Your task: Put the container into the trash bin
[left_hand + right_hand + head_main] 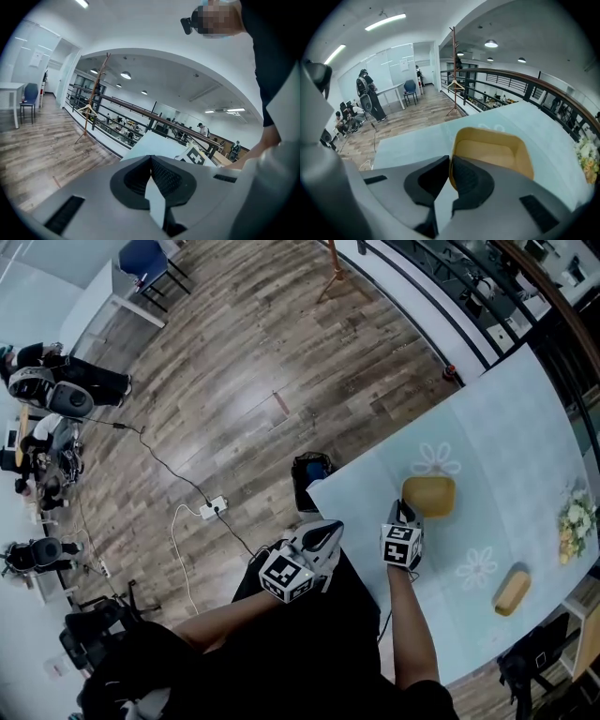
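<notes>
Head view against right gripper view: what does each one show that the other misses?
Only the head view shows the black trash bin on the floor beside the table, the left gripper and a tan oblong object. Only the right gripper view shows ceiling lights and, close up, the right gripper with its jaws pinched on the rim of the yellow container. Both show that gripper, the container, the table and the flowers.
</notes>
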### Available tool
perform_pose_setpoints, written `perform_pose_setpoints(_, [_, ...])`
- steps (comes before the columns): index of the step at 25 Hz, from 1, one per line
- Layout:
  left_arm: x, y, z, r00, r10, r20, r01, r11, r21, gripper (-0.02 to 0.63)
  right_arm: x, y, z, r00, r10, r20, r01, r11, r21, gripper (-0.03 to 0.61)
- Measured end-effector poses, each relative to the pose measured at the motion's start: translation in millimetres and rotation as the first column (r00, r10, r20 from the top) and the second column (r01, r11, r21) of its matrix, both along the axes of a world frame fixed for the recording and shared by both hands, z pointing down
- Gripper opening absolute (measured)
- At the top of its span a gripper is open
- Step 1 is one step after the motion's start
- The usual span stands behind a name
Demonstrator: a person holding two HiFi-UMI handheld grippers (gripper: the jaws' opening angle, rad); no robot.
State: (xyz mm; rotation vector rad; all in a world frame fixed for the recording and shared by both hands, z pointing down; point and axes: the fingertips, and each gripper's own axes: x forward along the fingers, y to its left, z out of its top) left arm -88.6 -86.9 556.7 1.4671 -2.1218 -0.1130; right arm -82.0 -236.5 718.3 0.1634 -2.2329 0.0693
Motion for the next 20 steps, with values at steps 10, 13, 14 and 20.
perform_pose_setpoints(10, [-63.9, 86.9, -30.4, 0.999, 0.015, 0.037, -0.019, 0.992, 0.121, 0.014, 11.9, 50.6, -61.3, 0.987, 0.147, 0.058, -0.154, 0.978, 0.143, 0.041])
perform_pose_setpoints(13, [-77.9, 127.6, -37.3, 0.998, 0.054, 0.034, -0.059, 0.987, 0.151, 0.014, 12.5, 89.6, -79.7, 0.973, 0.220, 0.066, -0.228, 0.962, 0.152, 0.041])
perform_pose_setpoints(14, [-81.3, 140.4, -36.8, 0.997, 0.072, 0.029, -0.076, 0.984, 0.159, 0.014, 12.3, 103.1, -84.6, 0.969, 0.237, 0.072, -0.246, 0.956, 0.161, 0.041])
perform_pose_setpoints(20, [-96.5, 202.7, -33.5, 0.978, 0.205, 0.041, -0.209, 0.964, 0.166, 0.014, 19.2, 178.7, -99.5, 0.928, 0.355, 0.116, -0.370, 0.913, 0.171, 0.041])
